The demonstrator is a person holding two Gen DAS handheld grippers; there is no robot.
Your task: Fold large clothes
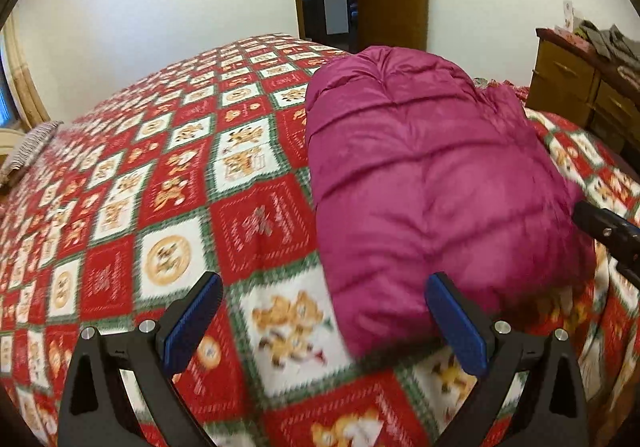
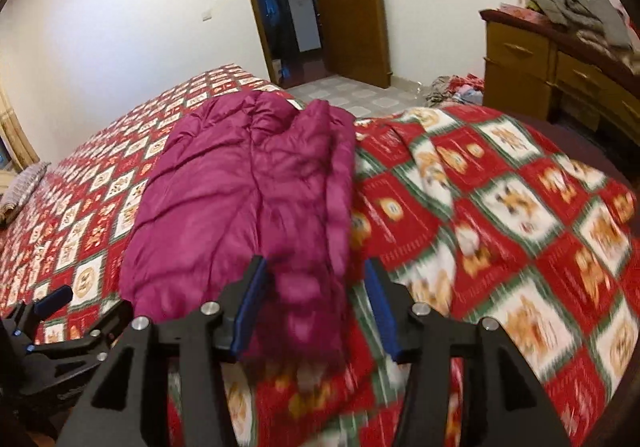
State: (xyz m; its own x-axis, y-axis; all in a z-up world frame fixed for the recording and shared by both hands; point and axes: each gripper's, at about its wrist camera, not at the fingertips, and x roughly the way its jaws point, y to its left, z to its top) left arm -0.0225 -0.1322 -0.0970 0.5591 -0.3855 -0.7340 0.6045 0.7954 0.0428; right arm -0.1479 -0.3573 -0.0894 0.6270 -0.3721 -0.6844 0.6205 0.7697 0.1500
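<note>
A puffy pink coat (image 1: 432,183) lay on the bed (image 1: 160,167), folded into a long bundle. The bed had a red, white and green cover with little bear pictures.

The left tool (image 1: 324,321) was wide open. Its two blue pads (image 1: 456,323) were far apart. The near left corner of the coat sat between them, but neither pad gripped it. The left pad was over the bed cover, and the right pad was in front of the coat's near edge.

The right tool (image 2: 316,307) was open too. The near end of the coat (image 2: 248,191) lay in the gap between its blue pads (image 2: 250,307). This part was blurry, so I could not tell if a pad touched the cloth. The left tool (image 2: 52,299) showed at the bottom left of the right view, just beside the coat.

Behind the bed was a brown door (image 2: 348,7), open. A wood dresser (image 2: 532,67) stood on the right with clothes (image 2: 576,15) piled on top.
</note>
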